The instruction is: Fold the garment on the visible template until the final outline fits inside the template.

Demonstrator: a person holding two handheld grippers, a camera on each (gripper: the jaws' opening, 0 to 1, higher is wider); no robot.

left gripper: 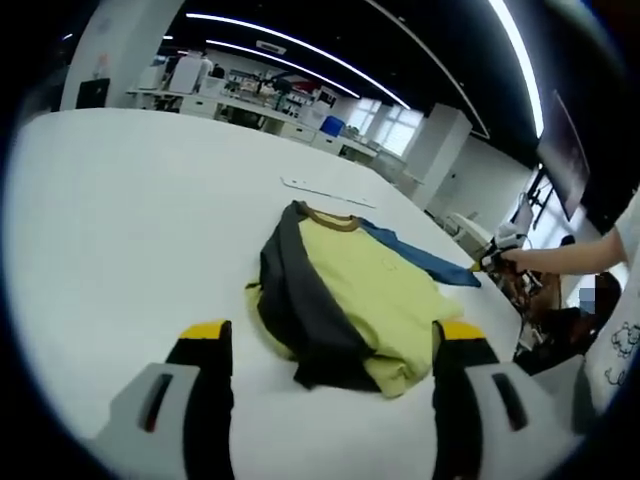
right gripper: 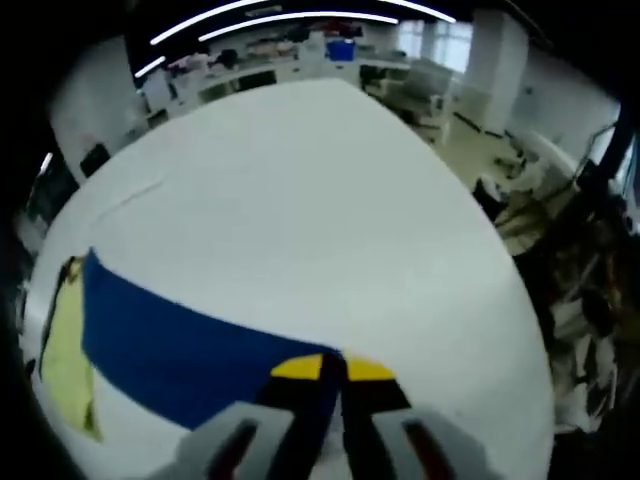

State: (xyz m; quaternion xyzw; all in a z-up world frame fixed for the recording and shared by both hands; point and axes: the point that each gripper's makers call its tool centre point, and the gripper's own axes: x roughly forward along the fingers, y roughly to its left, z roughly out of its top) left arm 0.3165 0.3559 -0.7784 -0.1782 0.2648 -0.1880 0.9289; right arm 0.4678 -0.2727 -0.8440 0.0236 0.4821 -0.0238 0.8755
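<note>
A yellow garment point(left gripper: 375, 290) with a brown collar lies crumpled on the white table point(left gripper: 130, 220). Its dark grey sleeve point(left gripper: 300, 300) is folded across its left side. My left gripper point(left gripper: 332, 335) stands open just in front of the garment's near edge, with nothing between its yellow-tipped fingers point(left gripper: 205, 332). The blue sleeve point(left gripper: 425, 258) stretches out to the right, where my right gripper point(left gripper: 490, 262) holds its end. In the right gripper view that gripper point(right gripper: 335, 370) is shut on the blue sleeve point(right gripper: 180, 350), pulled flat over the table; the yellow body point(right gripper: 65, 360) shows at the far left.
A thin white strip point(left gripper: 325, 190) lies on the table beyond the collar. A person's arm point(left gripper: 570, 255) reaches in from the right. The table edge point(right gripper: 500, 260) drops off to the right, with chairs and clutter beyond. Desks stand in the far background.
</note>
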